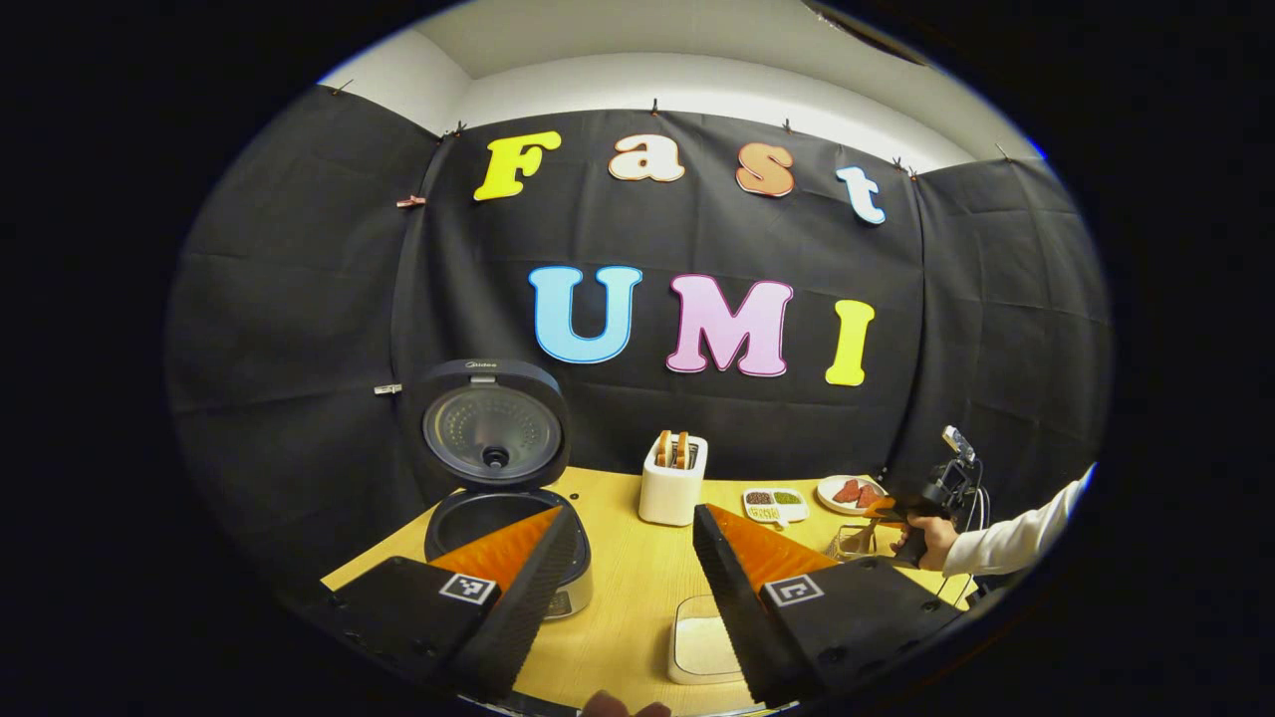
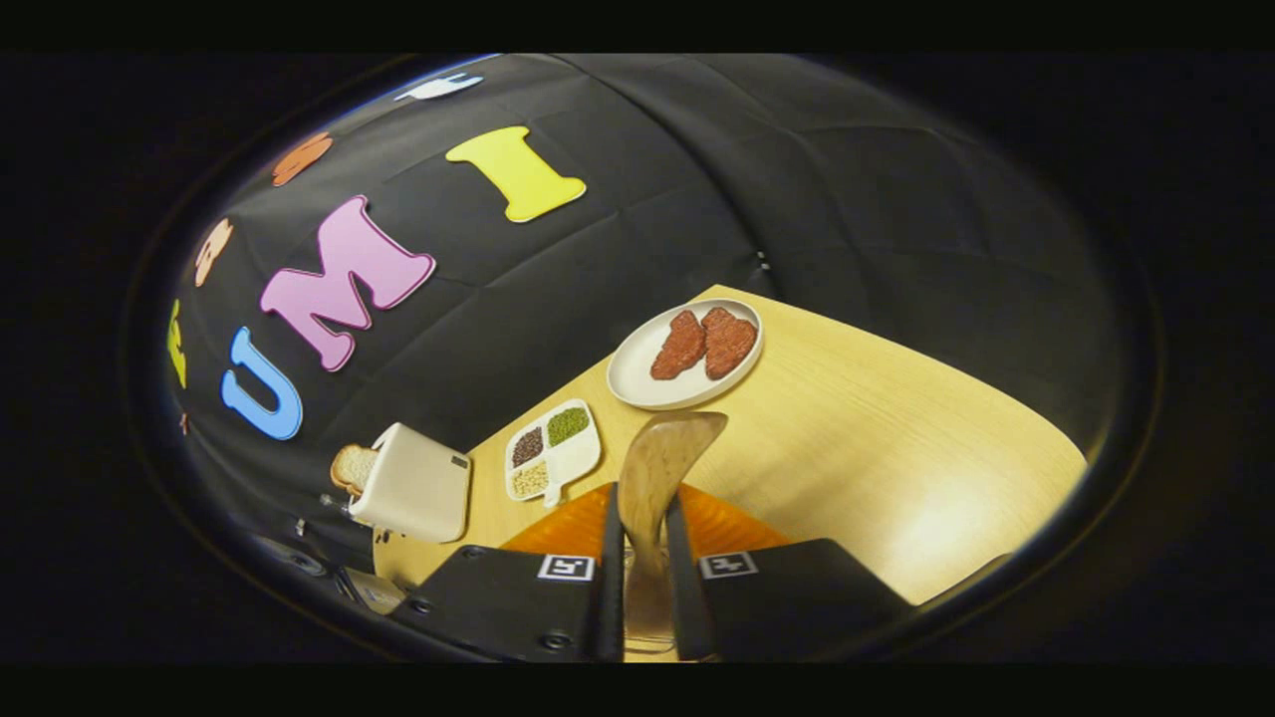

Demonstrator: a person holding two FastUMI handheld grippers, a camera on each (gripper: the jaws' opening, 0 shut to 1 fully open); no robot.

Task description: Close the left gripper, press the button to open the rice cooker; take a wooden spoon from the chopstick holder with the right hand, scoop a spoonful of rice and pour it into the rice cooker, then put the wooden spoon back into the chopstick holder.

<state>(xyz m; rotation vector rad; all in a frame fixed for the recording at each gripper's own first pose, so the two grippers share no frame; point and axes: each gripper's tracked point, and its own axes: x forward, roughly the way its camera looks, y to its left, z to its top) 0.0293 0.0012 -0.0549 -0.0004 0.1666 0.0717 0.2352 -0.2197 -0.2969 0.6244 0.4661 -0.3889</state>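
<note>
The rice cooker (image 1: 503, 503) stands at the desk's (image 1: 637, 588) left back corner with its lid up. The left claw (image 1: 623, 558) hangs wide apart above the desk, holding nothing. The right claw (image 2: 642, 558) is clamped narrow on the wooden spoon's (image 2: 662, 463) handle, the bowl pointing toward the plate of meat (image 2: 685, 354). A white toaster (image 2: 416, 485) sits beside a divided dish (image 2: 554, 450).

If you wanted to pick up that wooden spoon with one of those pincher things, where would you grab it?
By the handle, as the right hand-held gripper does now: its two fingers close on the flat sides of the wooden spoon's narrow handle, coming from the handle end. The handle is slim enough to fit between the pads, and the broad bowl stays free out front for scooping.
</note>
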